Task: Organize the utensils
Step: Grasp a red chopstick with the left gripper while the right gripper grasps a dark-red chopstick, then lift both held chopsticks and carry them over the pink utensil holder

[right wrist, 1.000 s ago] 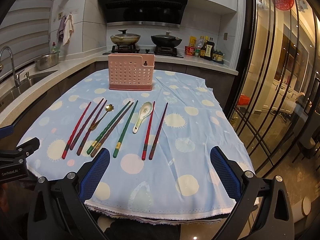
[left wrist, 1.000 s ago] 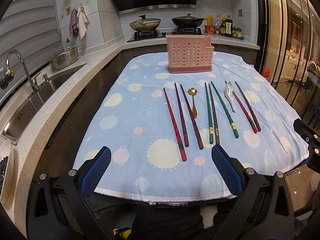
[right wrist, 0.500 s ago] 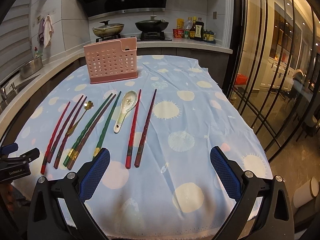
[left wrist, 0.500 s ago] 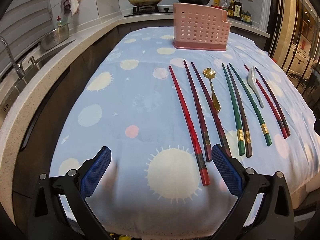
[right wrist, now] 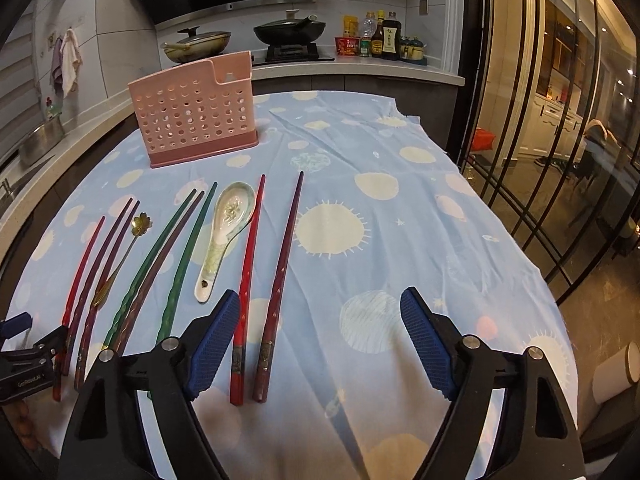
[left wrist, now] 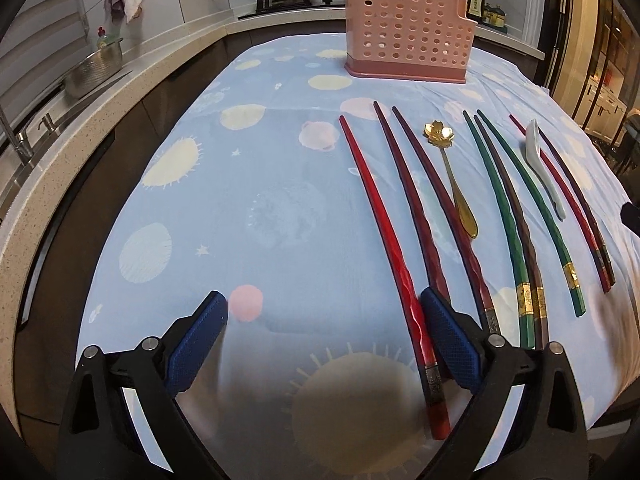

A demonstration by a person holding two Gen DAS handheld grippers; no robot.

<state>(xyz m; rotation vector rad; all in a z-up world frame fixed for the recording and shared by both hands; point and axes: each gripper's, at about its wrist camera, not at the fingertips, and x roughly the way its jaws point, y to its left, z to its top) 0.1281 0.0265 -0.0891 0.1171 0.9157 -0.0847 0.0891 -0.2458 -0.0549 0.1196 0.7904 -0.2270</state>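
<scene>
Left wrist view showed the left tool [left wrist: 322, 340] lower and further forward over the desk than one second before: the blue spotted tablecloth [left wrist: 248, 208] filled most of the frame, and the near ends of the utensils lay level with the fingertips. Both blue pads stood wide apart and held nothing. The bright red chopstick [left wrist: 384, 236] ran just inside the right pad, its butt end between the two fingers; the dark maroon chopsticks [left wrist: 412, 200] passed behind that pad.

Right wrist view showed the same advance by the right tool [right wrist: 320, 336]. Its fingers were also spread, with nothing clamped. The red chopstick [right wrist: 248, 264] and the purple-brown chopstick [right wrist: 282, 276] lay between them, close to the left pad, and the white ceramic soup spoon [right wrist: 224, 228] lay just outside it.

All utensils remained flat on the cloth in a row: the gold flower-bowl spoon [left wrist: 450, 168], the green chopsticks [left wrist: 500, 208] and the rest. The pink perforated plastic utensil holder [left wrist: 406, 28] stood upright at the far end of the desk, well apart from the row; no utensil showed above its rim.

Judgement: the approach phase was ending and no item had been sorted. Each tool appeared positioned for a first pick from its own end of the row. Thin sticks lying flat on loose cloth may roll or drag fabric during closure.
</scene>
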